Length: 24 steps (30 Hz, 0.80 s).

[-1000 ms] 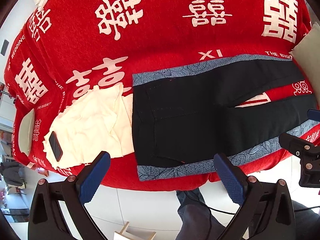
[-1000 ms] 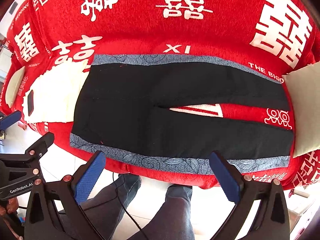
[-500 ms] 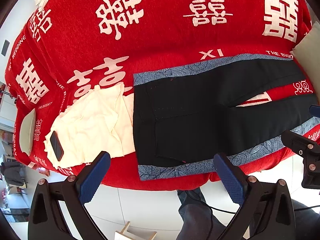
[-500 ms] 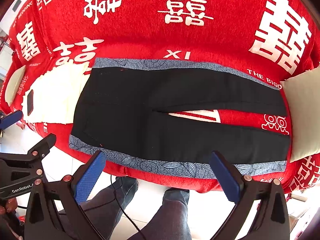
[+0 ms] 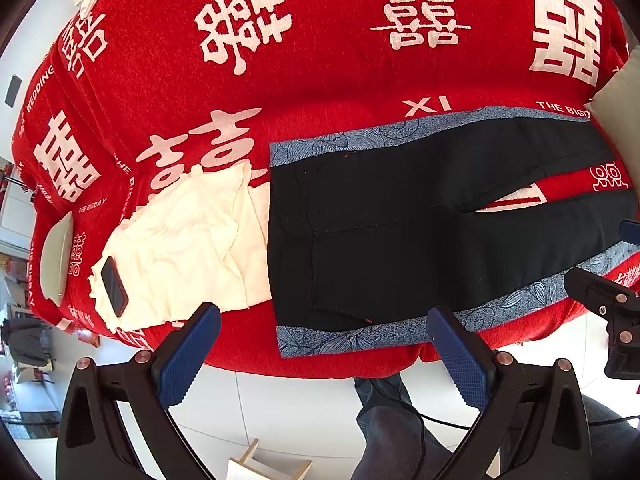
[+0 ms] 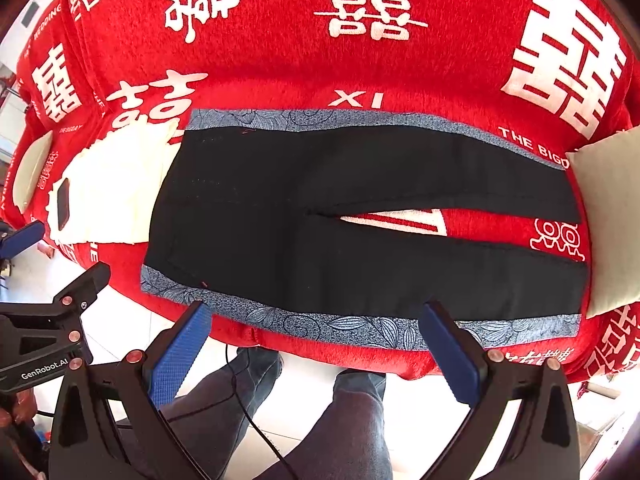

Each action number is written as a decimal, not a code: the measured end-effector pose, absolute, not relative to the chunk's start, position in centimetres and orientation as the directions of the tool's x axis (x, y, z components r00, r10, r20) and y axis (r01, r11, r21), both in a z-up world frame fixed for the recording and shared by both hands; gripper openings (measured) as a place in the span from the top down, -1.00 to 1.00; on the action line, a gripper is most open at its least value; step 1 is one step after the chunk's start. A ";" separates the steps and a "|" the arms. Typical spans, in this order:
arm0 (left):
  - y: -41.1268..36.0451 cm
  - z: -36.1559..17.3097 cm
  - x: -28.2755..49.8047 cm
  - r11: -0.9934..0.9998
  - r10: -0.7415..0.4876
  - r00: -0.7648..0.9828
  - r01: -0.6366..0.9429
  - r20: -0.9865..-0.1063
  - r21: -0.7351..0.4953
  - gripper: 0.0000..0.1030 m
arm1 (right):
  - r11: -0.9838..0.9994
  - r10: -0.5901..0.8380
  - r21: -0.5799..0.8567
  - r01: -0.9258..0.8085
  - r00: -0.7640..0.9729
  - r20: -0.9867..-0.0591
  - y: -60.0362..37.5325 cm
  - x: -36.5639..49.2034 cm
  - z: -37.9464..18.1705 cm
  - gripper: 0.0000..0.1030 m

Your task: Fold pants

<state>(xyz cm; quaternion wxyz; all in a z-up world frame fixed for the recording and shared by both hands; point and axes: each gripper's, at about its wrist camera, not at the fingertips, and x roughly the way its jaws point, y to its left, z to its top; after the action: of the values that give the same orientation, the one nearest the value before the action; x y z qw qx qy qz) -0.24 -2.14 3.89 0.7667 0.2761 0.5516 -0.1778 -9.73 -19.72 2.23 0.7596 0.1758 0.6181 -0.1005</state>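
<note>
Left claw (image 5: 320,344): wide open, holding nothing, hanging off the bed's (image 5: 360,60) near edge by the pants' (image 5: 420,216) waistband.
Left view extras: cream cloth (image 5: 188,240) touching the waistband, phone (image 5: 114,286) on it.
Right claw (image 6: 316,340): spread wide, empty, before the near leg's patterned trim.
Pants: flat, legs slightly parted.
Risk: I could snag the red cover and drag the pants crooked.

Matt black cloth pants (image 6: 320,216) lie on a fuzzy red blanket (image 6: 280,64).

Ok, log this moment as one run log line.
stage: pre-grasp | pants: flat, unfolded | left gripper: open, empty | right gripper: open, empty
</note>
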 end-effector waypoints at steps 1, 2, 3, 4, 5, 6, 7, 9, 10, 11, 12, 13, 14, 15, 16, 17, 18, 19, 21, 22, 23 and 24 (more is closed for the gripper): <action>-2.2 3.9 -0.3 0.784 0.034 0.331 0.577 -0.943 0.231 -1.00 | 0.917 0.068 0.147 0.372 0.216 -0.974 -19.9 -9.8 2.2 -1.00; -2.4 4.0 -0.4 0.782 0.038 0.336 0.576 -0.941 0.237 -1.00 | 0.915 0.071 0.149 0.374 0.215 -0.974 -20.0 -9.8 2.1 -1.00; -2.6 4.0 -0.5 0.781 0.041 0.339 0.576 -0.940 0.242 -1.00 | 0.914 0.075 0.154 0.376 0.216 -0.973 -20.3 -9.8 2.0 -1.00; -2.7 4.1 -0.5 0.781 0.042 0.342 0.575 -0.939 0.244 -1.00 | 0.913 0.076 0.156 0.377 0.217 -0.973 -20.5 -9.8 2.0 -1.00; -2.9 4.2 -0.5 0.782 0.043 0.344 0.573 -0.938 0.246 -1.00 | 0.913 0.079 0.158 0.377 0.218 -0.973 -20.6 -9.8 2.0 -1.00; -3.1 4.2 -0.6 0.784 0.047 0.347 0.568 -0.937 0.250 -1.00 | 0.913 0.083 0.162 0.375 0.219 -0.972 -20.8 -9.8 2.0 -1.00; -3.3 4.3 -0.6 0.786 0.050 0.349 0.564 -0.936 0.252 -1.00 | 0.913 0.087 0.166 0.373 0.219 -0.972 -21.1 -9.9 1.9 -1.00; -3.6 4.5 -0.9 0.793 0.056 0.350 0.554 -0.935 0.254 -1.00 | 0.914 0.096 0.173 0.366 0.219 -0.971 -21.4 -10.0 1.9 -1.00; -3.7 4.5 -1.0 0.797 0.059 0.348 0.548 -0.936 0.254 -1.00 | 0.914 0.102 0.179 0.364 0.221 -0.970 -21.7 -10.1 1.8 -1.00; -3.8 4.5 -1.2 0.802 0.062 0.346 0.542 -0.936 0.253 -1.00 | 0.914 0.106 0.182 0.362 0.222 -0.969 -21.9 -10.2 1.9 -1.00; -3.9 4.5 -1.4 0.814 0.064 0.339 0.527 -0.939 0.246 -1.00 | 0.915 0.110 0.187 0.359 0.223 -0.968 -22.3 -10.4 1.8 -1.00; -3.8 4.5 -1.5 0.829 0.064 0.327 0.508 -0.943 0.232 -1.00 | 0.915 0.116 0.192 0.356 0.224 -0.968 -22.6 -10.6 1.8 -1.00; -3.7 4.4 -1.6 0.850 0.061 0.310 0.483 -0.949 0.212 -1.00 | 0.915 0.122 0.197 0.353 0.223 -0.967 -23.0 -10.9 1.8 -1.00; -3.5 4.2 -1.7 0.873 0.055 0.289 0.451 -0.956 0.187 -1.00 | 0.914 0.133 0.205 0.350 0.221 -0.966 -23.6 -11.4 1.7 -1.00; -3.2 4.0 -1.8 0.894 0.051 0.269 0.417 -0.962 0.164 -1.00 | 0.913 0.140 0.210 0.349 0.216 -0.966 -23.9 -11.8 1.5 -1.00; -2.9 3.7 -1.8 0.909 0.049 0.252 0.389 -0.966 0.147 -1.00 | 0.912 0.149 0.215 0.348 0.207 -0.967 -24.4 -12.3 1.3 -1.00; -2.6 3.3 -2.0 0.924 0.046 0.239 0.359 -0.970 0.132 -1.00 | 0.911 0.159 0.219 0.349 0.191 -0.969 -25.0 -12.8 0.8 -1.00; -2.3 2.9 -2.0 0.938 0.048 0.232 0.323 -0.971 0.124 -1.00 | 0.911 0.168 0.220 0.350 0.172 -0.971 -25.5 -13.3 0.2 -1.00; -1.5 1.9 -2.3 0.961 0.062 0.218 0.251 -0.974 0.118 -1.00 | 0.908 0.193 0.230 0.349 0.139 -0.971 -26.2 -14.4 -1.3 -1.00; -1.1 1.2 -2.4 0.968 0.059 0.197 0.228 -0.979 0.104 -1.00 | 0.908 0.205 0.235 0.348 0.122 -0.971 -26.4 -14.9 -2.1 -1.00; -0.7 0.4 -2.4 0.975 0.049 0.167 0.208 -0.985 0.084 -1.00 | 0.904 0.221 0.243 0.351 0.103 -0.970 -26.6 -15.4 -3.0 -1.00; -0.4 -0.3 -2.5 0.979 0.040 0.144 0.191 -0.989 0.067 -1.00 | 0.898 0.238 0.257 0.358 0.097 -0.967 -26.6 -15.8 -3.7 -1.00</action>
<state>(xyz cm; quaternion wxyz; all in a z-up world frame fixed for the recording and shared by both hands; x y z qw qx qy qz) -2.45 -0.44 -0.33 0.7510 0.0886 0.6524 -0.0503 -15.80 -26.61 -3.68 0.7065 0.2219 0.6707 -0.0425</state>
